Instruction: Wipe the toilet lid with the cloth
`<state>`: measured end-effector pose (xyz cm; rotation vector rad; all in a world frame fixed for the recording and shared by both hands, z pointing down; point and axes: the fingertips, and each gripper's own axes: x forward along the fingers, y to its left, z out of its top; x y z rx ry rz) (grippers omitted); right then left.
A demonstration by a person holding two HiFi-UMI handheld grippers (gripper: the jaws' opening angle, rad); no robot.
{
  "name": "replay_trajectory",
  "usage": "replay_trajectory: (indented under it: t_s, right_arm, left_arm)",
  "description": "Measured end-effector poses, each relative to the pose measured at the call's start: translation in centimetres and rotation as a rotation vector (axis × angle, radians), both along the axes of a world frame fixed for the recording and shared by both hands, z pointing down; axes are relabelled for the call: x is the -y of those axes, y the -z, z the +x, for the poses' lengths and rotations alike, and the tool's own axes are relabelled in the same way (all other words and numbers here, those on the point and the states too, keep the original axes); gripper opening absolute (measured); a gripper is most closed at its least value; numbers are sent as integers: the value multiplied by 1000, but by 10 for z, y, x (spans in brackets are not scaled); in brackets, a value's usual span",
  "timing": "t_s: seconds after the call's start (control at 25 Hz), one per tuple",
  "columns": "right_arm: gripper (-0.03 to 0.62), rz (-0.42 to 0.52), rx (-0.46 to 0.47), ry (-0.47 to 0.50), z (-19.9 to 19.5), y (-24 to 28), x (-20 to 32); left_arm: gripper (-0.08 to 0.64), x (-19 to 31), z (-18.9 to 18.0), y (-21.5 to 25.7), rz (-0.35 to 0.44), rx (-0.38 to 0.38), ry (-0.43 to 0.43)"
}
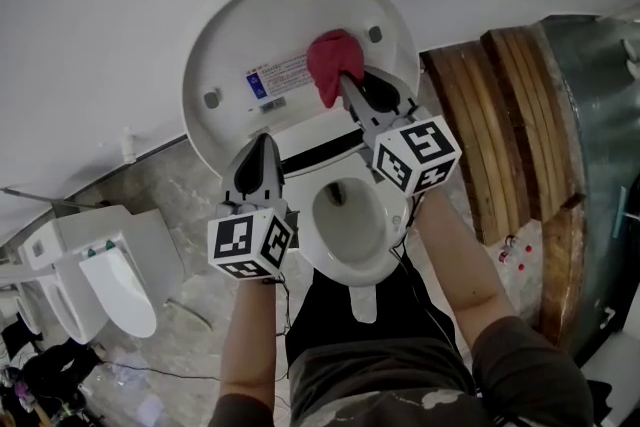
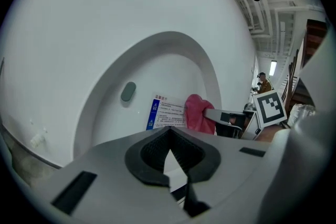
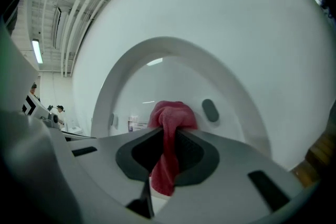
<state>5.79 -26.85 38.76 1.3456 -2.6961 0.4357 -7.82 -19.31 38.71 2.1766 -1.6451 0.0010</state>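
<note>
The white toilet lid (image 1: 230,35) stands raised, its inner face toward me, with a printed label (image 1: 278,77) on it. My right gripper (image 1: 346,81) is shut on a red cloth (image 1: 333,63), whose bunched end rests against the lid just right of the label. In the right gripper view the cloth (image 3: 169,122) runs between the closed jaws of the right gripper (image 3: 167,136), and a tail hangs below. My left gripper (image 1: 263,141) is shut and empty, low in front of the lid's left half. The left gripper view shows the left gripper (image 2: 169,132), the lid (image 2: 173,71) and the cloth (image 2: 197,113).
The open toilet bowl (image 1: 385,260) lies below the lid, between my arms. White urinals (image 1: 110,280) stand at the left on the stone floor. Wooden planks (image 1: 500,125) and a metal panel (image 1: 600,145) stand at the right. Grey rubber bumpers (image 1: 374,34) dot the lid.
</note>
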Motion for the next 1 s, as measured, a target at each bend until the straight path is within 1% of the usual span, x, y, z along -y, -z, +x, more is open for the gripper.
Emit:
replay_trajectory:
  t_s: [0.16,0.36,0.44,0.52,0.6,0.68,0.88,1.0]
  right_arm:
    - [43,-11,23,-63,37,-1,1]
    - [43,-33,31,-107,68,-6,-1]
    - [43,-39,38,-100,72,-8,-4]
    - [43,-31,35,-63,66,-6,-10]
    - [43,-18,19,-3,50,-3,-21]
    - [43,-10,0,76,23,-3,-34]
    - [43,12,-24,291,-63,-7,-68]
    - [43,6,-22,378,-112,-17,-81]
  left_arm:
    - [8,7,27,-1,0,-11,-21]
    - [6,10,57,-2,0,-32,-42]
    - [6,10,62,-3,3,-37,-43]
    - [6,8,62,-3,6,-42,-35]
    - [6,4,54,-4,6,-45,-13]
    - [6,-1,38,-6,2,-47,20]
    - [6,-19,-9,-18,-24,-33,97]
    - [6,-31,-40,-27,-40,-25,137]
